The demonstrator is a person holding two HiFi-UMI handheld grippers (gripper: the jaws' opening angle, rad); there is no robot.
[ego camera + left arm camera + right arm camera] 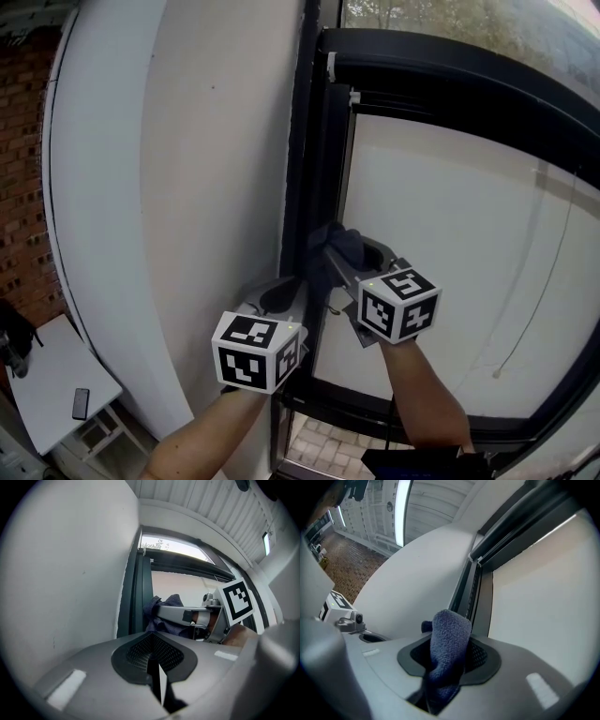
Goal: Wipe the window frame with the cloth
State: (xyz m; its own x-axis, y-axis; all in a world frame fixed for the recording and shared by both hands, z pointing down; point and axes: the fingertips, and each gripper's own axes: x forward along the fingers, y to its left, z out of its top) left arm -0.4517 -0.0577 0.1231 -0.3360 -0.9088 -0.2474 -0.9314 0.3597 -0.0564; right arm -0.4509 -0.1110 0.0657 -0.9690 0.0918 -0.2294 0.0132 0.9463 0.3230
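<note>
Right gripper (352, 267) pinching cloth (337, 242), touching upright window frame (317, 159) mid-picture; left gripper (279, 298) sitting closed, empty, lower left.

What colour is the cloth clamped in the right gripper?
Dark blue; the cloth shows best in the right gripper view.

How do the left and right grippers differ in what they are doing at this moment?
The right gripper has its tongs shut on the blue cloth; the left gripper has its tongs shut on nothing. The right gripper holds the cloth up at the dark window frame; the left gripper sits lower, beside the frame near the white wall. Both point upward along the frame.
</note>
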